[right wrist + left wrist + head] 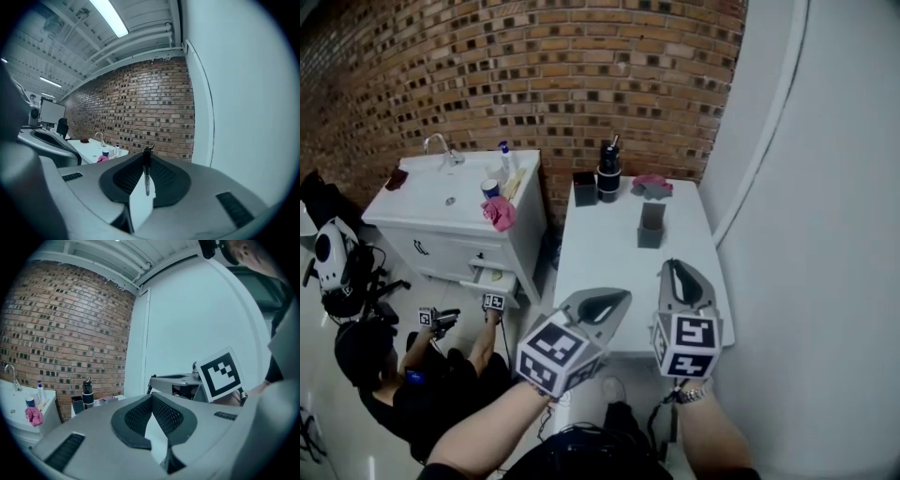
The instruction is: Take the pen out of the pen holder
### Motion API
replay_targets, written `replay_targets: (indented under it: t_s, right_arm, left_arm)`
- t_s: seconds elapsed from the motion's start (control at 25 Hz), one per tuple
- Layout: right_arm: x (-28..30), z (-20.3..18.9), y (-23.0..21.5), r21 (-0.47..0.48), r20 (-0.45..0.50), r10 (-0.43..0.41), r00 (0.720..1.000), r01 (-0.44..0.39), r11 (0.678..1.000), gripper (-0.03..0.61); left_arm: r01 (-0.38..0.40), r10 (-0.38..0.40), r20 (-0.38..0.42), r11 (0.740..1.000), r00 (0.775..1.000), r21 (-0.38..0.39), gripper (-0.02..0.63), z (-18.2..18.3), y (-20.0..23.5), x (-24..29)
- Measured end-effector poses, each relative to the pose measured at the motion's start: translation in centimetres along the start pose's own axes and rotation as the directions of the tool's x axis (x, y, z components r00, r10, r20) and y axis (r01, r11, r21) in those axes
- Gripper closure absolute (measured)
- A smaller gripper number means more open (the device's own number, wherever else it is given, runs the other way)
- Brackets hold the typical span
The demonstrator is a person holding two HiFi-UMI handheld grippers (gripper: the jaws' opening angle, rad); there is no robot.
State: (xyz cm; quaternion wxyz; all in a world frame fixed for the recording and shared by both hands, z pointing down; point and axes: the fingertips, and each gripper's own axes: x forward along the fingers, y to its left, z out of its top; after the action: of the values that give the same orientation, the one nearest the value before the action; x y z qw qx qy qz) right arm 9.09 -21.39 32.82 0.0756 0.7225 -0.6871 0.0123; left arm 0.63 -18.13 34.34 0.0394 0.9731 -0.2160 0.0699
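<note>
In the right gripper view a slim black-and-silver pen (pixel 146 174) stands upright between the jaws of my right gripper (pixel 146 161), which is shut on it. In the head view the right gripper (pixel 674 267) hangs over the near part of the white table (pixel 595 253), short of the grey square pen holder (pixel 652 226). I cannot make out the pen in that view. My left gripper (pixel 622 297) is beside it at the table's near left, its jaw tips touching with nothing between them (pixel 151 396). The right gripper's marker cube (pixel 220 374) shows in the left gripper view.
At the table's far end stand a black box (pixel 585 187), a black bottle (pixel 608 170) and a pink cloth (pixel 652 185). A white sink cabinet (pixel 450 202) is on the left. A person (pixel 394 375) sits on the floor below it. A white wall runs along the right.
</note>
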Motion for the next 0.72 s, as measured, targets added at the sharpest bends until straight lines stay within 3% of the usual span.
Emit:
replay_targets:
  t_s: [0.72]
  right_arm:
    - [-13.8, 1.7, 6.1, -0.041, 0.053, -0.003, 0.999, 0.006, 0.999, 0.522]
  left_arm:
    - [0.054, -0.055, 0.066, 0.998, 0.996, 0.015, 0.611, -0.1, -8.3, -9.9]
